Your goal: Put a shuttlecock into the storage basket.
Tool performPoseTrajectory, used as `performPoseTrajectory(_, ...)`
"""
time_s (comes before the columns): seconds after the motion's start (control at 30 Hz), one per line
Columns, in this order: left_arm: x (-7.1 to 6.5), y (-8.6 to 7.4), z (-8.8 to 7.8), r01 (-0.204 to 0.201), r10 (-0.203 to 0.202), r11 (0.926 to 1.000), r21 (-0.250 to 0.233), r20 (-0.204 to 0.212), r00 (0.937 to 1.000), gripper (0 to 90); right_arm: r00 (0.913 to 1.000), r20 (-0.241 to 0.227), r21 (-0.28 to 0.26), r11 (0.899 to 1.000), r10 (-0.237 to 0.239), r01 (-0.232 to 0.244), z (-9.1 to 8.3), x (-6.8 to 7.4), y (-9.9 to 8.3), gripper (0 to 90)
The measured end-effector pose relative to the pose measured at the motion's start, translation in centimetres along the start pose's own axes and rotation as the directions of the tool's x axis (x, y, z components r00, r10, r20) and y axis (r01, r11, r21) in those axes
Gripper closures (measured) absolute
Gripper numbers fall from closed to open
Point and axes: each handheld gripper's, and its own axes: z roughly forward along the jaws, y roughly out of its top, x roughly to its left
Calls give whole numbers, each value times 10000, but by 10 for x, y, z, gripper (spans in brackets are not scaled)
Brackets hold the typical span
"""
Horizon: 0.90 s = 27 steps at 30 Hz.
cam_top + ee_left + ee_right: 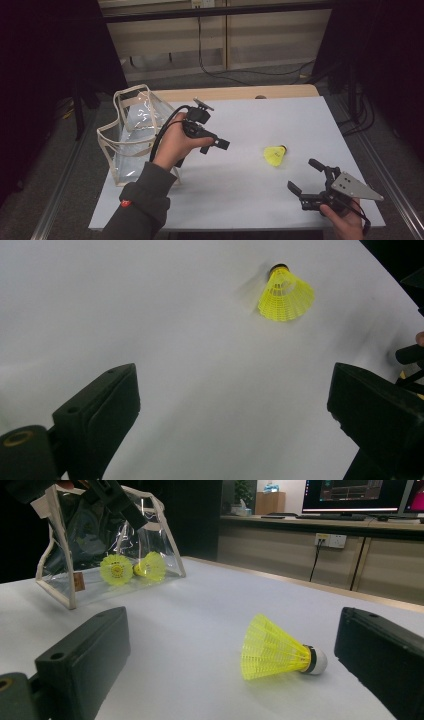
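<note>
Grey sleeve (142, 200) (red mark, perhaps), black cable (162, 131)

L gripper (212, 142) raised, fingers wide apart; R gripper (307, 176) low, likewise.

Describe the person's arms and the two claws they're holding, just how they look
Both claws are black with two blocky jaws. The left claw trails a thick black cable and has a small grey plate on top. The right claw carries a larger grey three-cornered plate. The left arm wears a dark grey sleeve with a small red mark near the cuff.
</note>
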Motion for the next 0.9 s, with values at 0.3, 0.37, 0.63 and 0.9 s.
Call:
performPoseTrajectory(0.3, -2, -3, 13, -85, 86, 9999, -55, 173, 9998, 66, 10000, -14, 13, 10000, 12, -12, 0, 0, 0, 11)
performPoseTrajectory(0.37, -3, -3, 15, -85, 87, 9999, -115, 202, 9998, 66, 10000, -18, 14, 10000, 11, -11, 0, 0, 0, 11)
performPoseTrajectory(0.63, -4, -6, 26, -95, 104, 9997, -230, 382, 9992, 66, 10000, -23, 12, 10000, 6, -6, 0, 1, 0, 11)
performPoseTrajectory(0.9, -7, -7, 37, 96, -65, 9990, -436, 702, 9975, 51, 10000, -32, 15, 10000, 21, -21, 0, 1, 0, 11)
